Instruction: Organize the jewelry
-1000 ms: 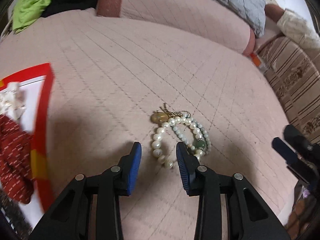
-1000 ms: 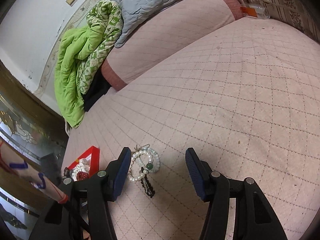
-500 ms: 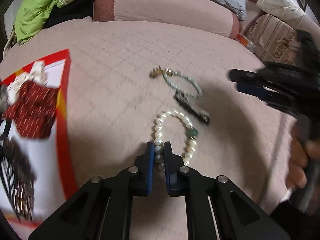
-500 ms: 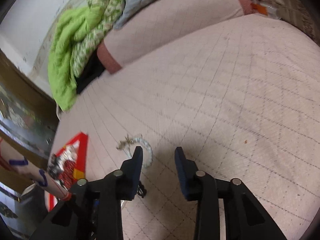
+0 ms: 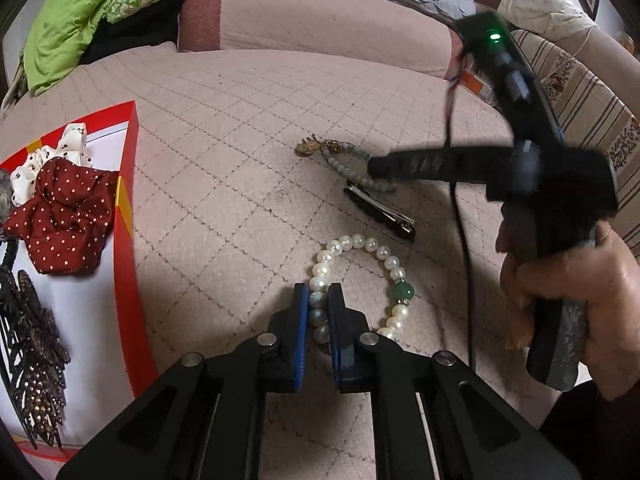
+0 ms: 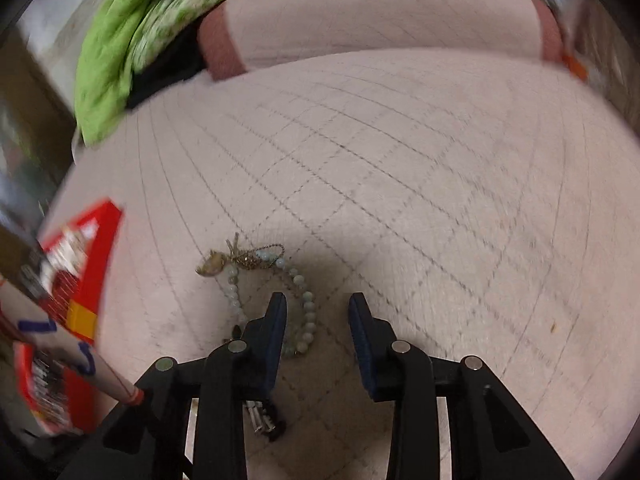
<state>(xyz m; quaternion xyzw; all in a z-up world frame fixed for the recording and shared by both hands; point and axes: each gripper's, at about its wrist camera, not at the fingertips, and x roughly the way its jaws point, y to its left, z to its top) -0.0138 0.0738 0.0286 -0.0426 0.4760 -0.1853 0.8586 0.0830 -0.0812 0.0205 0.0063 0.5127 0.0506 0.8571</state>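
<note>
While my left claw (image 5: 318,304) pinches round pearls of the pearl bracelet (image 5: 362,280), my right claw (image 6: 317,322) gapes narrower than before. Pale jade beads (image 6: 298,280) sit at its twelve o'clock.

Box (image 5: 128,216) left of bracelets (image 5: 360,276); clip (image 5: 380,216) between bracelets.

left hand-held gripper (image 5: 318,300) now clamped on pearl bracelet (image 5: 362,280), pulled from the pile

We see the left gripper (image 5: 318,304) with its fingers (image 5: 301,320) clamped on the pearl bracelet (image 5: 360,280), which lies on the quilted pink bed (image 5: 240,128). Beyond it lie a black hair clip (image 5: 380,212) and a pale green bead bracelet (image 5: 352,168). At left, the red-rimmed box (image 5: 128,208) contains a red polka-dot scrunchie (image 5: 64,216). The right gripper (image 5: 500,168) hovers at right.
</note>
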